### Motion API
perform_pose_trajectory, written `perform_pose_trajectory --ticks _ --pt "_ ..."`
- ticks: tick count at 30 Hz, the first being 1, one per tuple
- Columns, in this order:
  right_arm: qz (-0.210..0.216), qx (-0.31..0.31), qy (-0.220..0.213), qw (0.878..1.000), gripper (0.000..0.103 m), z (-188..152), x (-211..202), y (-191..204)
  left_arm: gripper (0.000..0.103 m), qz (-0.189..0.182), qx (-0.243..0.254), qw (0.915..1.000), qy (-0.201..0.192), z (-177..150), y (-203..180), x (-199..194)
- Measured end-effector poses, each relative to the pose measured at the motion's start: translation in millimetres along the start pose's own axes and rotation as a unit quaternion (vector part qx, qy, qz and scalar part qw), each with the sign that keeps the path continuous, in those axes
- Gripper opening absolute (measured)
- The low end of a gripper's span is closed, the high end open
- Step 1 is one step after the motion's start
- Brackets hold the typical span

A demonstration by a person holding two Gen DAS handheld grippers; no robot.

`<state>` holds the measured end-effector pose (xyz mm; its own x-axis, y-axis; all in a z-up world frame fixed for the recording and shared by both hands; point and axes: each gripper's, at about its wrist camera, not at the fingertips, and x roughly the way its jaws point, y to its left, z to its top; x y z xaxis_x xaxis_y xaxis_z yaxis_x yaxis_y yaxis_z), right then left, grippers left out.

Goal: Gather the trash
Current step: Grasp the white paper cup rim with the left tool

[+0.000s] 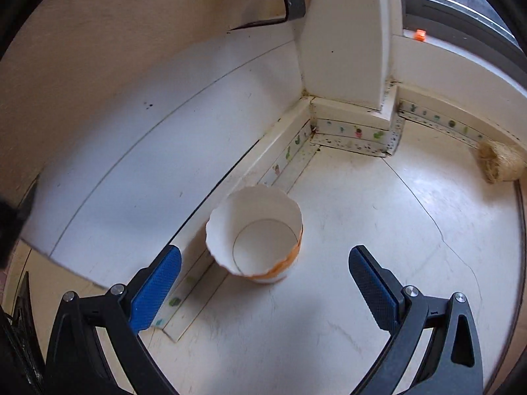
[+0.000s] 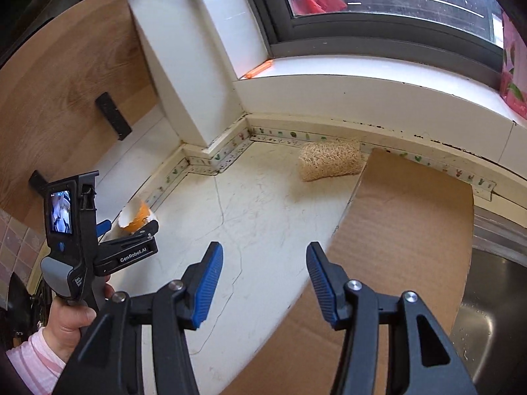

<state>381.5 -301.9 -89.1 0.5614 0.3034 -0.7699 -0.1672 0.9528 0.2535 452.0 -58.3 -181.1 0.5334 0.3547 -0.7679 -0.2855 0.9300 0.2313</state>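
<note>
With the torn paper cup (image 1: 255, 237) standing upright near the left wall strip, just beyond the left gripper (image 1: 263, 260) and its wide-open, empty jaws, a hard squeeze could crumple or tip it, while the right gripper (image 2: 265, 260) hangs open, idle.

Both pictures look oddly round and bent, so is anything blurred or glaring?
Left wrist view: fisheye curves the white wall panel; the torn white-and-orange paper cup is sharp, the black rim smeared. Right wrist view: the dark-framed window bows; daylight sheens the cracked white countertop.
</note>
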Motion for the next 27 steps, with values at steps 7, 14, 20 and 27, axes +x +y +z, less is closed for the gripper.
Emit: perform_pose_trajectory --ticks 7,14,20,27 --pt "-0.004 0.027 0.005 1.0 0.053 14 17 -24 0.1 0.016 -0.004 0.9999 -0.004 9 -10 22" --pt "-0.005 0.059 0.001 0.998 0.053 34 28 -46 0.063 -0.019 0.001 0.9998 0.009 15 -27 38" --pt "0.003 0.095 -0.002 0.996 0.059 57 48 -67 0.054 -0.069 -0.004 0.9975 0.014 17 -33 36" --pt "-0.002 0.131 -0.001 0.991 0.059 82 78 -84 0.053 -0.137 -0.013 0.9905 0.007 7 -33 14"
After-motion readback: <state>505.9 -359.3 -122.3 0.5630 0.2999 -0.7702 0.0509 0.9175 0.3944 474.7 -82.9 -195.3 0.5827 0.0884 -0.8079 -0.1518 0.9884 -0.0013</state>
